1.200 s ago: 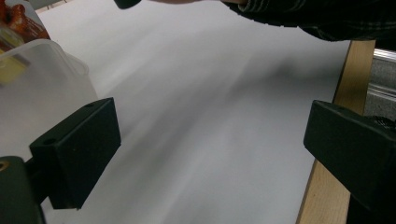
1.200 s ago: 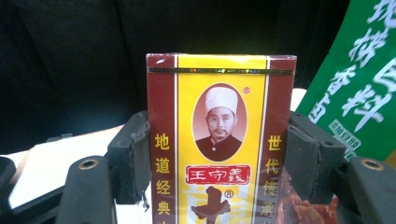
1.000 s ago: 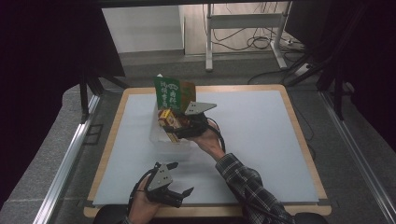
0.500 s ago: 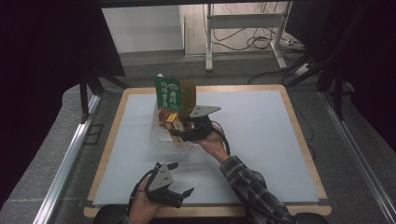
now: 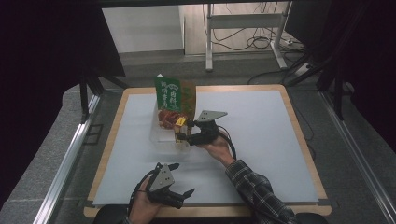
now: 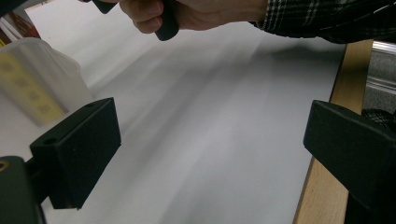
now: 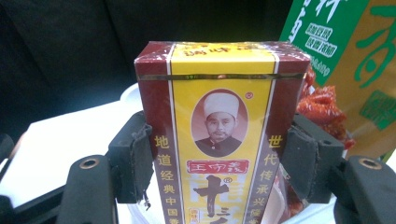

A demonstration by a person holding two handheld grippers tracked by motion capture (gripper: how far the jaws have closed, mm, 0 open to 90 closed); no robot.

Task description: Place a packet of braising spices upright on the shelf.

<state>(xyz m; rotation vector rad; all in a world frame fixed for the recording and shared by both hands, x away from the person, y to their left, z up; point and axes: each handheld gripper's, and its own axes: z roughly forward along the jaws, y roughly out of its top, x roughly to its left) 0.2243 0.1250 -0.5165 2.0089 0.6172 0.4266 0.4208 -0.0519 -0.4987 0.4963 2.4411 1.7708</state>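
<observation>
A red-and-yellow spice box [image 7: 219, 130] stands upright between the pads of my right gripper [image 7: 219, 163], which is shut on its two sides. From above, that gripper [image 5: 181, 135] holds the box [image 5: 180, 123] over the right end of a translucent plastic container [image 5: 161, 135] at the table's middle. A green-and-orange pouch [image 5: 173, 95] stands in the container just behind the box. My left gripper [image 5: 183, 178] rests near the front edge, open, with bare white table between its jaws [image 6: 210, 140].
A packet with red chilli print [image 7: 322, 102] sits in the container below the pouch. The white mat [image 5: 261, 135] has a wooden rim [image 5: 303, 140]. The person's right hand [image 6: 196, 14] shows at the top of the left gripper view, beside the container [image 6: 42, 79].
My right gripper has sunk a little with the spice box, closer to the container. The left gripper has stayed where it was.
</observation>
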